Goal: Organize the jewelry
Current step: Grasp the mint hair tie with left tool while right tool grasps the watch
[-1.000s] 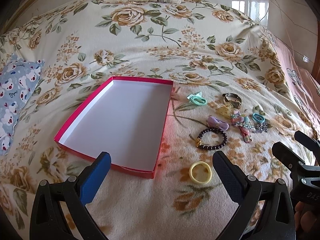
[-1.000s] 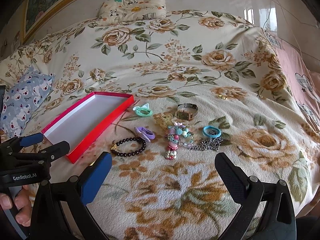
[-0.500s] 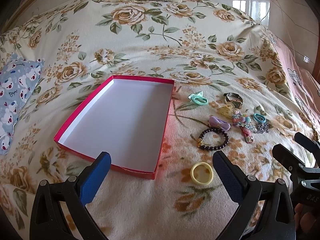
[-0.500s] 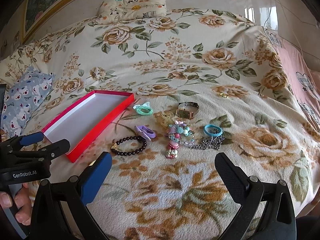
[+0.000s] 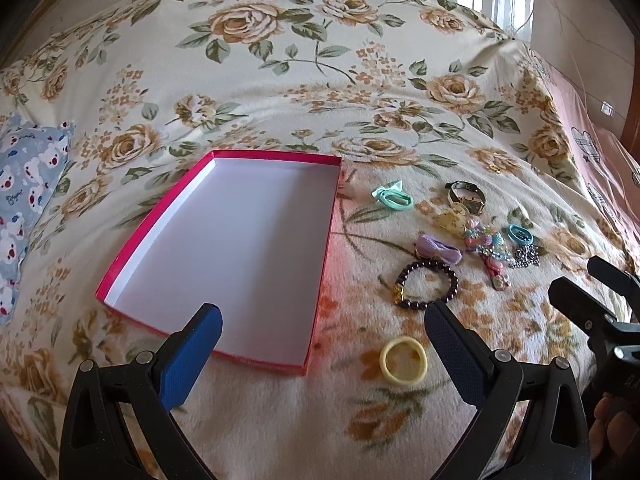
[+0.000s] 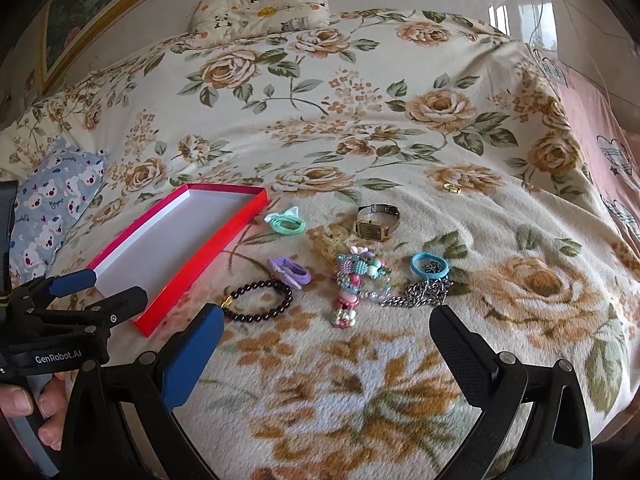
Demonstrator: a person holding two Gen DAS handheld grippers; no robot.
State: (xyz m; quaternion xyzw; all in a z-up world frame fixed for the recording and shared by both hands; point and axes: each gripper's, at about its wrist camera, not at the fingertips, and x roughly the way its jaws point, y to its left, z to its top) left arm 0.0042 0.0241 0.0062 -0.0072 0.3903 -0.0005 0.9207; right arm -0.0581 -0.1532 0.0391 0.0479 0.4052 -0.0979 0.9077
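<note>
A shallow red box [image 5: 224,248] with a white inside lies empty on the floral bedspread; it also shows in the right wrist view [image 6: 192,252]. Right of it lie a yellow hair tie [image 5: 403,360], a dark bead bracelet [image 5: 426,284] [image 6: 258,300], a purple clip [image 5: 438,249] [image 6: 289,270], a mint hair tie [image 5: 392,197] [image 6: 286,224], a gold watch [image 5: 466,197] [image 6: 374,224], a beaded charm cluster [image 6: 354,280], a blue hair tie [image 6: 428,265] and a silver chain [image 6: 424,294]. My left gripper [image 5: 322,330] is open above the box's near corner. My right gripper [image 6: 326,330] is open, near the charm cluster.
A blue bear-print pillow [image 5: 24,192] lies at the left edge and a panda pillow [image 6: 260,0] at the head of the bed. A pink sheet [image 6: 592,120] covers the right side. A small gold clasp [image 6: 452,189] lies apart, beyond the watch.
Both views have shifted slightly, as both grippers moved a little forward and down toward the bed. No object has moved; both grippers stay open.
</note>
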